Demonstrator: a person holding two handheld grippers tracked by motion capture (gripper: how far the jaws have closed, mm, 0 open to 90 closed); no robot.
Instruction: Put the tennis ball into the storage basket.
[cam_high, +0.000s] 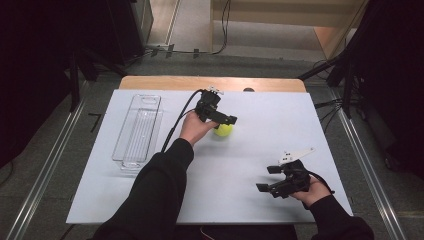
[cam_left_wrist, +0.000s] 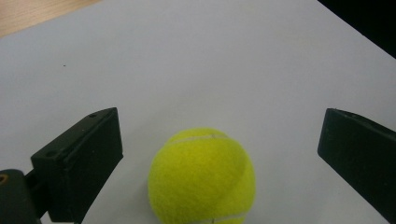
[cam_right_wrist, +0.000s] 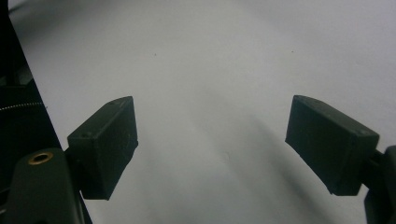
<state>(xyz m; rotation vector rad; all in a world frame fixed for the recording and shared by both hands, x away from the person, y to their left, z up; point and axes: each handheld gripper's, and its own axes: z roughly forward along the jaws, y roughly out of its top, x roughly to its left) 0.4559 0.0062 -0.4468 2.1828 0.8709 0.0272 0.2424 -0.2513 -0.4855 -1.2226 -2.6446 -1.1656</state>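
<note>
A yellow-green tennis ball (cam_high: 223, 129) lies on the white table (cam_high: 260, 125) near its middle. My left gripper (cam_high: 222, 121) hovers right over it, held from the left side. In the left gripper view the ball (cam_left_wrist: 201, 176) sits low between the two black jaws, which stand wide apart and do not touch it. My right gripper (cam_high: 268, 179) rests near the table's front right, open, pointing left. In the right gripper view its jaws frame bare white table (cam_right_wrist: 210, 93) with nothing between them.
A clear plastic bin (cam_high: 138, 129), long and narrow, stands empty on the table's left side. A wooden strip (cam_high: 210, 82) runs along the far edge. Dark equipment and cables surround the table on the floor.
</note>
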